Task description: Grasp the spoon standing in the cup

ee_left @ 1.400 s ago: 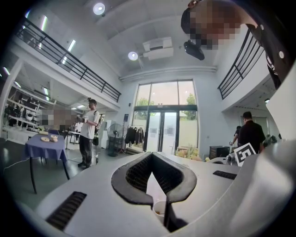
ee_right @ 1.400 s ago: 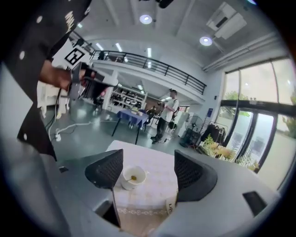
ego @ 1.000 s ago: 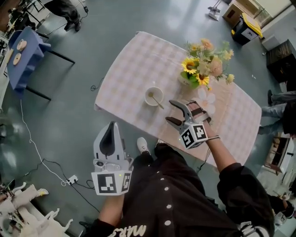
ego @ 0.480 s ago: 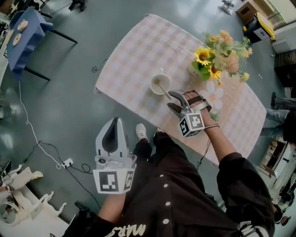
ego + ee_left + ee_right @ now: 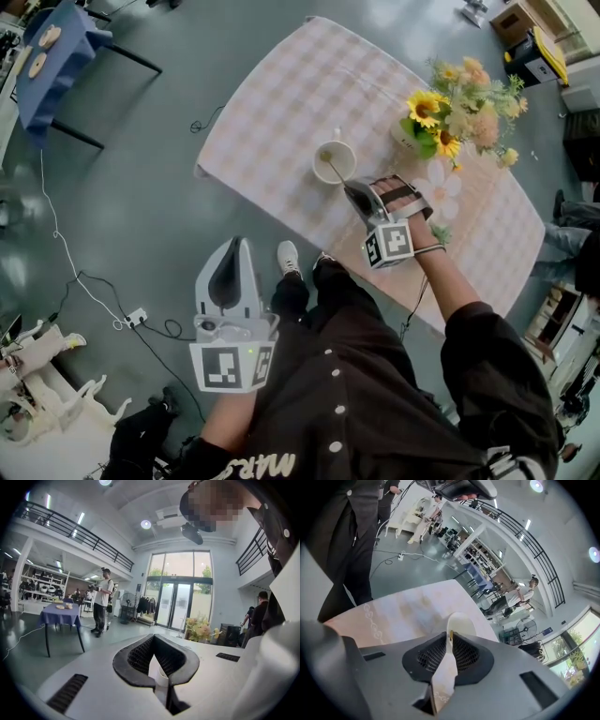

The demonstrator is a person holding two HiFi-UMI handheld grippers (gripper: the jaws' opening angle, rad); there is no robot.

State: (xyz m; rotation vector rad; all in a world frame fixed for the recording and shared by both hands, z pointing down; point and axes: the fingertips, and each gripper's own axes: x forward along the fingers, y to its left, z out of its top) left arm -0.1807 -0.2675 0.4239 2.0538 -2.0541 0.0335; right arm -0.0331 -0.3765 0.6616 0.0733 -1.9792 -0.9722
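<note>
**Right tool pinched on the spoon at the cup**

Right tool (image 5: pixel 349 186) is seen reaching over the near edge of the table (image 5: pixel 281 103), with its jaws drawn in on the handle of the spoon (image 5: pixel 330 172). In the right gripper view the tips of the right tool (image 5: pixel 450 637) are shown almost together, and the yellowish end of the spoon (image 5: pixel 449 634) is caught in the narrow gap between them. The white cup (image 5: pixel 459 623) is seen just beyond the tips, standing upright on the checked cloth.

In the head view the cup (image 5: pixel 335 161) is placed a little inside the near edge of the table, with the spoon leaning out of it toward the right tool. A broad stretch of bare cloth is left open beyond the cup and to its left, as far as the far corner. The flowers (image 5: pixel 459 103) are set to the right of the cup (near it, but not touching), so that side is more crowded.

The left tool (image 5: pixel 234 246) is held low beside the person's body, over the floor (image 5: pixel 141 187) and well apart from the table. In the left gripper view its jaws (image 5: pixel 153 637) are seen pressed together at the tips, with nothing gripped. A blue table (image 5: pixel 52 56) stands well off at the upper left, and a cable (image 5: pixel 66 272) is trailed across the open floor between.
</note>
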